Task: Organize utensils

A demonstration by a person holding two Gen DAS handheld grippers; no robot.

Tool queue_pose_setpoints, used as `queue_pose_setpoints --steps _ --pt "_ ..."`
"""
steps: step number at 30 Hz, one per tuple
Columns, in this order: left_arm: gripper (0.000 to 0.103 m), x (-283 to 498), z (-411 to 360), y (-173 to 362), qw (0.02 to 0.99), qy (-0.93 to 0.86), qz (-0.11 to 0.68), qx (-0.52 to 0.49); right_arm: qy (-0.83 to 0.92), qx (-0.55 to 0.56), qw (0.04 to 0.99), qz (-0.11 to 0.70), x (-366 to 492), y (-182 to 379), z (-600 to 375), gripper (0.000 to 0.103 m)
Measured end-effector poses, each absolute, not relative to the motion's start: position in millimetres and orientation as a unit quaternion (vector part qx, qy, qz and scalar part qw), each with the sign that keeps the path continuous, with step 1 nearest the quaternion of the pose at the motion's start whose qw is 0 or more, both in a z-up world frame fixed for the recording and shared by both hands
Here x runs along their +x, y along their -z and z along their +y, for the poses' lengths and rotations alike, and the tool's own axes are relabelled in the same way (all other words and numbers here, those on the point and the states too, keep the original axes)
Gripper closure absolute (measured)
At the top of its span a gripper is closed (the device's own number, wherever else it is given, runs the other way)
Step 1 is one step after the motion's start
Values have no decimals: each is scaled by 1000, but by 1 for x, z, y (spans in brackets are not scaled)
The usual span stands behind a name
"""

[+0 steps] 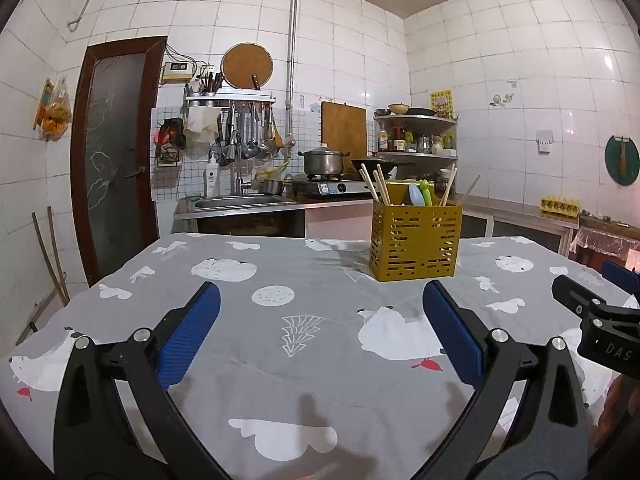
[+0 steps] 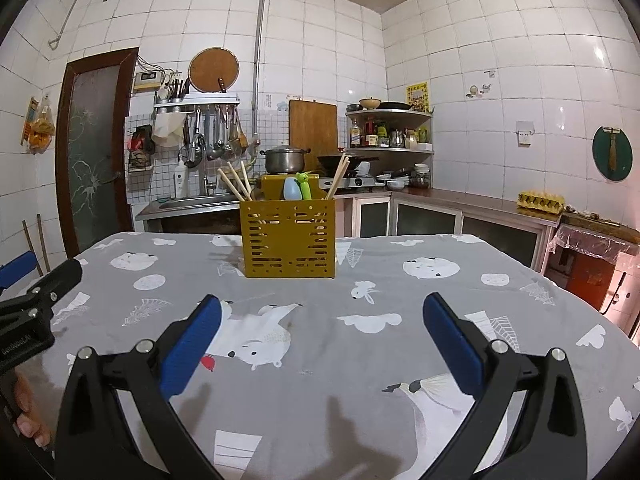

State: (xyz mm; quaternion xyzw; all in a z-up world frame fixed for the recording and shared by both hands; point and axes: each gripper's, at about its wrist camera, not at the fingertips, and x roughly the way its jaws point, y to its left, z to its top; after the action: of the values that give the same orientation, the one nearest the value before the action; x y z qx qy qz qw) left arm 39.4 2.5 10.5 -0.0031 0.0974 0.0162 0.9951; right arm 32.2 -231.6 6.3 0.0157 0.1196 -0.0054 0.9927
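Chopsticks (image 1: 376, 188) and spoons (image 1: 418, 195) stand in a yellow holder (image 1: 416, 244) on the desk (image 1: 312, 360), ahead and right of the left tool (image 1: 320, 300), which gapes wide and empty. From the right wrist, the right tool (image 2: 322, 308) is likewise spread wide, empty, the holder straight ahead.

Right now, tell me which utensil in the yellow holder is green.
The green utensil stands mid-holder, just right of the pale blue one. The others are plain wooden chopsticks, leaning at the left and right ends.
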Motion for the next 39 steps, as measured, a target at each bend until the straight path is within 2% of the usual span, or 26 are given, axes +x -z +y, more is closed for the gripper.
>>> queue_pose_setpoints --steps 39 --pt "5 36 3 -11 996 -17 87 -8 16 9 993 115 30 -5 -233 5"
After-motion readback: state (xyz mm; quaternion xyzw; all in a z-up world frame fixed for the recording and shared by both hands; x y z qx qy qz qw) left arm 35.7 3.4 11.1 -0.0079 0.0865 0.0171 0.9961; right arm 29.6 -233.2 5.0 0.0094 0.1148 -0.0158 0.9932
